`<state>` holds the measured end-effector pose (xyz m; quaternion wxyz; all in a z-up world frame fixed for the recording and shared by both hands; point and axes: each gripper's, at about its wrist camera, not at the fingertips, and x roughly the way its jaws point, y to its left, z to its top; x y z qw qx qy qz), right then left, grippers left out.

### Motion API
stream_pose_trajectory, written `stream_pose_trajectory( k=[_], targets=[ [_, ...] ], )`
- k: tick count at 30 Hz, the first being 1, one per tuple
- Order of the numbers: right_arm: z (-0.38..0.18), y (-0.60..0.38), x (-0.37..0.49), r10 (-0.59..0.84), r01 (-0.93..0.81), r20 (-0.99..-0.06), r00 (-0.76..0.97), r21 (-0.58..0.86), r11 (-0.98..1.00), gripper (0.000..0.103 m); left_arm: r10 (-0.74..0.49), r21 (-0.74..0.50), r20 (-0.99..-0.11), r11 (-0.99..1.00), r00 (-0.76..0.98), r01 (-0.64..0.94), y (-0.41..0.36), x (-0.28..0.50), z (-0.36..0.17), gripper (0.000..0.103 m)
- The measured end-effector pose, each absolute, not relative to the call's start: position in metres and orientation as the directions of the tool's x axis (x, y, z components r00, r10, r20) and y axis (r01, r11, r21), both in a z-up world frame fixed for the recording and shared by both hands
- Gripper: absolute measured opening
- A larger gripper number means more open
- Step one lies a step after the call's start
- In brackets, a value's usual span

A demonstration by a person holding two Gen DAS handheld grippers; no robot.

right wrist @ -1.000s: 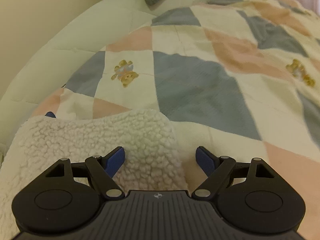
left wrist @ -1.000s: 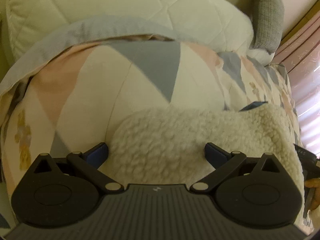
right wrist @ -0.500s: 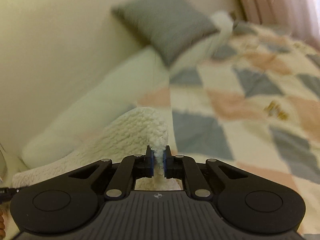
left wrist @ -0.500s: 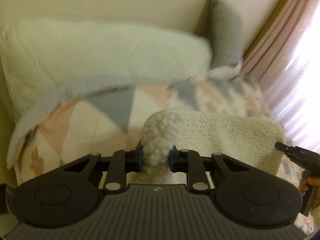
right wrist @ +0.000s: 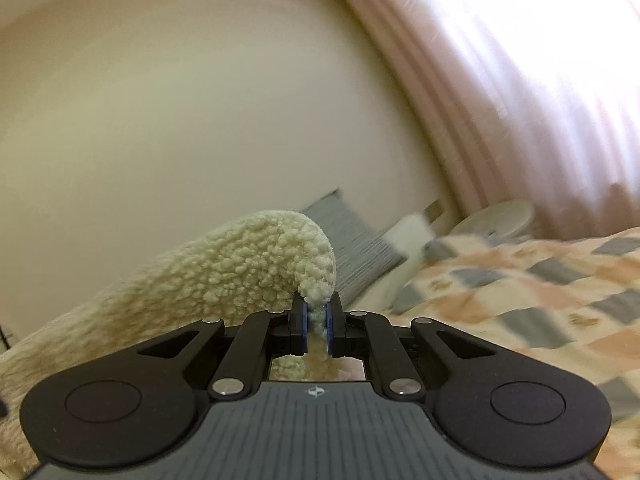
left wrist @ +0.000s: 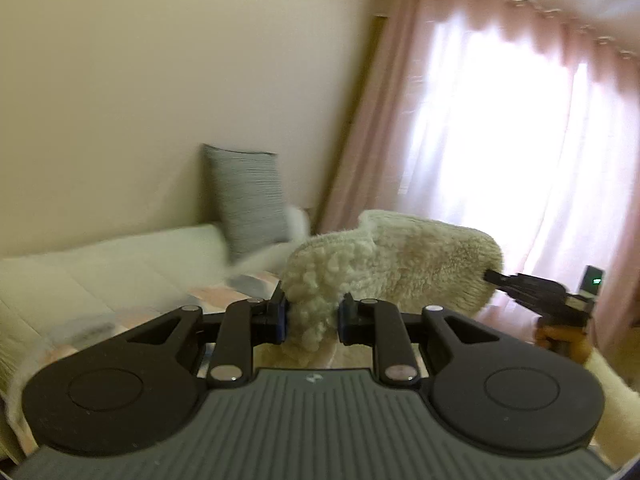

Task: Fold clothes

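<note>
Both grippers hold the same cream fleece garment (left wrist: pixel 384 264) up in the air above the bed (right wrist: pixel 520 280). The left gripper (left wrist: pixel 311 314) has a thick wad of fleece between its fingers (left wrist: pixel 280 316), which stand fairly narrow, closed as far as the bulk allows. The right gripper (right wrist: pixel 316 322) pinches a thin edge of the garment (right wrist: pixel 240 272), its blue-padded fingers (right wrist: pixel 304 324) almost together.

In the left wrist view the fleece runs from the left fingers away to the right, where the right gripper (left wrist: pixel 490 277) meets its far end, with a hand (left wrist: pixel 560 340) behind it. So the garment's long axis lies between the two grippers, roughly level, and each holds one end of the upper edge. In the right wrist view the cloth arches up from the fingers and falls away to the left, toward the other gripper.

The coming move, as I judge it, turns on this span: the fabric hangs below the line between the fingers, so laying it down or bringing the ends together depends on keeping both ends even.

Much is hidden. The lower part of the garment drops behind the gripper bodies in both views, so whether it clears the patchwork quilt (right wrist: pixel 540 292) cannot be told. Which part of the garment each gripper holds is also unclear. The grey pillow (left wrist: pixel 244 200) and pink curtains (left wrist: pixel 500 120) are blurred.
</note>
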<state>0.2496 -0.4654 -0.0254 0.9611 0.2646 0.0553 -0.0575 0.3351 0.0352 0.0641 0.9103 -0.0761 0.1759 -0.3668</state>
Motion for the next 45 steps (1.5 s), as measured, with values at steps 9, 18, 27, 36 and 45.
stream_pose_trajectory(
  k=[9, 18, 27, 36, 45],
  targets=[
    [-0.079, -0.549, -0.030, -0.304, 0.447, -0.364, 0.880, 0.422, 0.789, 0.025, -0.782, -0.364, -0.528, 0.560, 0.331, 0.744, -0.059, 0.131, -0.024, 0.028],
    [-0.135, -0.563, -0.270, -0.461, 0.829, -0.694, 0.552, 0.401, 0.389, 0.051, -0.649, -0.436, -0.729, 0.686, 0.219, 0.583, -0.074, 0.086, -0.091, 0.027],
    [-0.093, -0.539, -0.244, -0.280, 0.651, -0.592, 0.756, 0.634, 0.417, 0.090, -0.715, -0.514, -0.654, 0.659, 0.247, 0.549, -0.109, 0.118, -0.070, 0.037],
    [-0.188, -0.472, -0.212, -0.087, 0.740, -0.745, 0.662, 0.629, 0.238, 0.080, -0.631, -0.470, -0.756, 0.708, 0.173, 0.527, -0.108, 0.150, -0.124, 0.042],
    [-0.283, -0.348, -0.230, -0.088, 0.845, -0.852, 0.516, 0.523, -0.108, 0.080, -0.527, -0.385, -0.849, 0.664, 0.037, 0.641, -0.136, 0.254, -0.210, 0.045]
  ],
)
